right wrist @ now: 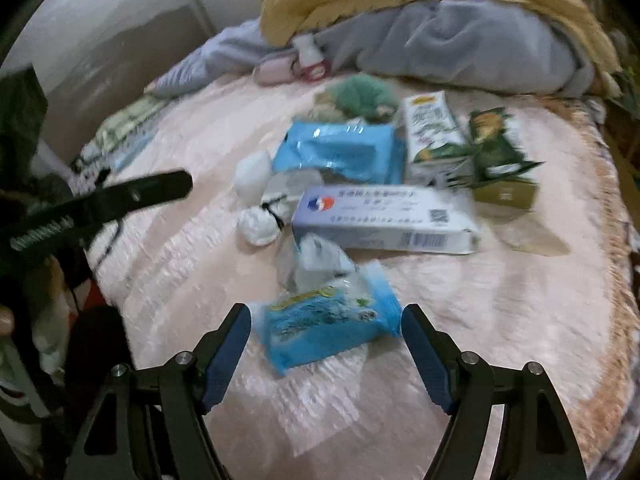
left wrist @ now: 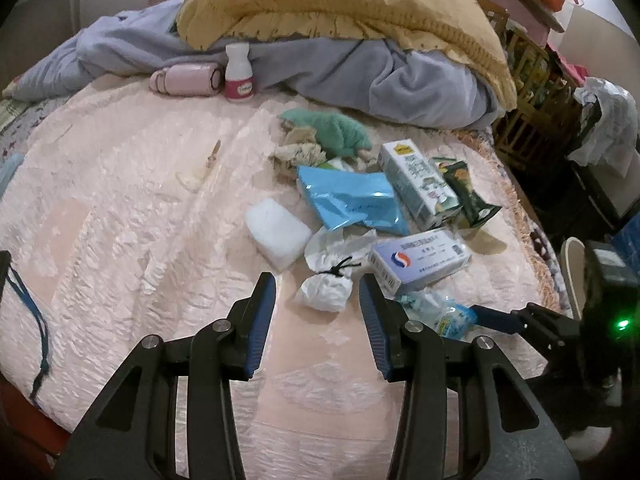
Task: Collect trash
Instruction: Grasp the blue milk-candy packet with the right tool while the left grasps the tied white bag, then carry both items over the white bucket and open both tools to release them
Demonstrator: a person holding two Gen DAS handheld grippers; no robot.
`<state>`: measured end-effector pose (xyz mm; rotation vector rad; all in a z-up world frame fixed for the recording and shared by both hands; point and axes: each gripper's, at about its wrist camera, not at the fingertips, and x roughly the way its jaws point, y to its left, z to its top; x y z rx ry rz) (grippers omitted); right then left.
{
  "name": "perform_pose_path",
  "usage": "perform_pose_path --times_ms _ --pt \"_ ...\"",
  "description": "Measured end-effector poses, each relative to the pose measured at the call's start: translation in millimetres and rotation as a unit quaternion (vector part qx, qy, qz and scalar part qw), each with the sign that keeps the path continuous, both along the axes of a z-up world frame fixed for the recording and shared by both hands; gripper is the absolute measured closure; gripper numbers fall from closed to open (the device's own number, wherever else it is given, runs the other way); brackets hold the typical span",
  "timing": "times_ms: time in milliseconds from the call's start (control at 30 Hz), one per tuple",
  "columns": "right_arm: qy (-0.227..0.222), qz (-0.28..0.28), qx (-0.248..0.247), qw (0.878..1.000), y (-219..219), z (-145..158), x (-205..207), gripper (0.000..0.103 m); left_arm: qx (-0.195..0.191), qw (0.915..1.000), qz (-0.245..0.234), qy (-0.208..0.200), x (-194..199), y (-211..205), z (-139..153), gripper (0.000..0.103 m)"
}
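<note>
Your left gripper [left wrist: 317, 292] hangs over the pink bedspread [left wrist: 120, 208] with its jaws wide apart and nothing between them; a crumpled white tissue wad [left wrist: 326, 290] lies on the bed just beyond the tips. Your right gripper [right wrist: 326, 320] is also spread wide and empty, with a blue tissue pack [right wrist: 328, 326] lying flat between its fingertips, not squeezed.

The rest of the trash sits in a cluster past that: a long white-and-blue box [right wrist: 384, 220], a blue pouch [right wrist: 340, 152], a milk carton [right wrist: 434, 136] and a green snack bag [right wrist: 496, 144].

Only the left view shows clearly the white bottle [left wrist: 238, 72] standing by the grey blanket [left wrist: 360, 80], and a wooden-handled stick [left wrist: 208, 162] lying alone on the bedspread. The right view is blurred; your left gripper's finger crosses its left side.
</note>
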<state>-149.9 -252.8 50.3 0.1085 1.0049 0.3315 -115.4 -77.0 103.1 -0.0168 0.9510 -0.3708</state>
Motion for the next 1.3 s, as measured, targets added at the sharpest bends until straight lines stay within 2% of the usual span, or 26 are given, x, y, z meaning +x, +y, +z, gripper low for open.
perform_pose_path --times_ms 100,167,400,433,467,500,533,633,867,1033,1300 --pt "-0.002 -0.015 -0.002 1.000 -5 -10 1 0.043 0.003 0.9998 -0.011 0.016 4 -2 -12 0.051" --pt "-0.008 -0.023 0.004 1.000 -14 -6 -4 0.047 0.012 0.9994 -0.023 0.022 7 -8 -21 0.051" --pt "-0.026 -0.061 0.021 0.998 -57 19 -22 0.049 0.019 0.9985 -0.034 0.038 30 -28 -47 0.052" --pt "-0.028 -0.065 0.023 0.997 -60 21 -24 0.049 0.017 0.9982 -0.036 0.044 34 -31 -52 0.055" --pt "-0.030 -0.069 0.025 0.997 -61 23 -25 0.049 0.015 0.9979 -0.039 0.050 38 -32 -57 0.074" --pt "-0.032 -0.071 0.029 0.997 -64 24 -26 0.049 0.015 0.9975 -0.036 0.060 41 -32 -62 0.080" --pt "-0.033 -0.073 0.032 0.996 -65 26 -28 0.049 0.006 0.9974 -0.032 0.064 42 -30 -63 0.080" --pt "-0.039 -0.071 0.034 0.996 -66 31 -32 0.049 -0.020 0.9974 -0.029 0.063 36 -21 -54 0.082" --pt "-0.055 -0.056 0.034 0.996 -58 42 -43 0.049 -0.048 0.9977 -0.043 0.020 4 -13 -7 0.082" --pt "-0.066 -0.059 0.032 0.996 -58 51 -51 0.049 -0.057 0.9964 -0.063 -0.003 -13 -28 15 0.082" --pt "-0.090 -0.080 0.027 0.992 -78 68 -69 0.049 -0.060 0.9936 -0.094 -0.019 -31 -69 29 0.082"
